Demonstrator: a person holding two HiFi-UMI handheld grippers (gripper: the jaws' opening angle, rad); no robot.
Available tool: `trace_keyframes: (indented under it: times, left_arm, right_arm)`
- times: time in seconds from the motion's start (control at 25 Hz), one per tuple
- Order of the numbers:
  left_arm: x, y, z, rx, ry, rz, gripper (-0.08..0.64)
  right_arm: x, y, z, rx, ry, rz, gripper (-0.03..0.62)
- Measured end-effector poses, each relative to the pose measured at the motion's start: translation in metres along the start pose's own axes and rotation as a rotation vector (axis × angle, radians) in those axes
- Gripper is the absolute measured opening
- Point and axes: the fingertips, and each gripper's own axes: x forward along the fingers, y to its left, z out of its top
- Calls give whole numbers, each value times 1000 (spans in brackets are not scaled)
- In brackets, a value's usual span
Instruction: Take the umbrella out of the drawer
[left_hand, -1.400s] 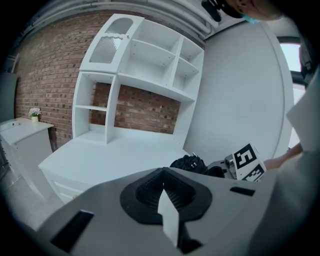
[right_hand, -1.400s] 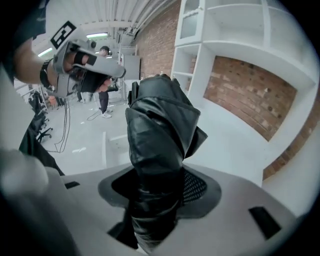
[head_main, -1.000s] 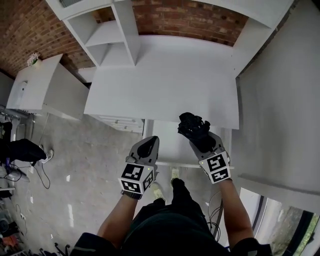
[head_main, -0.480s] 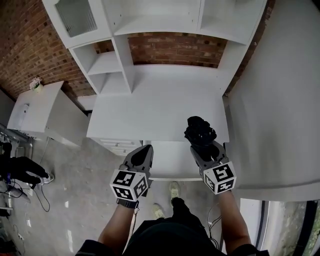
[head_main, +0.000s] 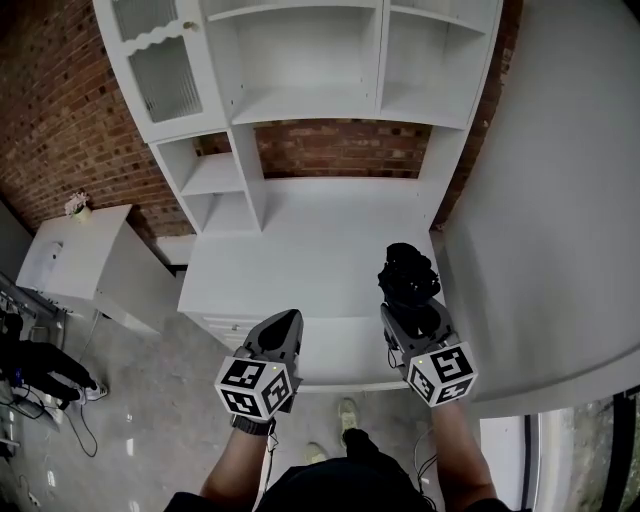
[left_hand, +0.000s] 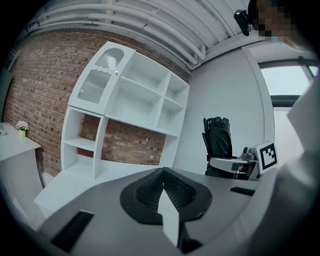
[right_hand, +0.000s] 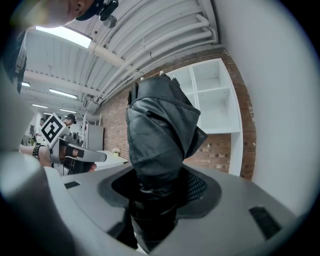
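Observation:
My right gripper (head_main: 412, 303) is shut on a folded black umbrella (head_main: 407, 276), held up in the air in front of the white desk top (head_main: 320, 240). In the right gripper view the umbrella (right_hand: 157, 145) stands upright between the jaws and fills the middle. My left gripper (head_main: 281, 333) floats to the left at about the same height, jaws shut with nothing in them; its pads (left_hand: 165, 192) meet in the left gripper view. The umbrella (left_hand: 218, 140) and right gripper (left_hand: 227, 162) also show there at the right. The drawer (head_main: 345, 345) lies open below both grippers.
A white shelf unit (head_main: 300, 90) with open compartments and a glass door stands against a brick wall (head_main: 60, 130). A white wall panel (head_main: 560, 200) closes the right side. A low white cabinet (head_main: 75, 250) stands at the left; cables lie on the grey floor (head_main: 150, 400).
Both grippers have risen, the right one carrying the umbrella up from the drawer. The view has tilted up, so the shelves now show.

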Motion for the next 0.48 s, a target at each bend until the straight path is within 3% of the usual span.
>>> trace_keyframes:
  times: [0.48]
  left_arm:
    - [-25, -23, 37, 36, -80, -39, 5]
  right_arm:
    - [-29, 13, 61, 13, -148, -30, 213]
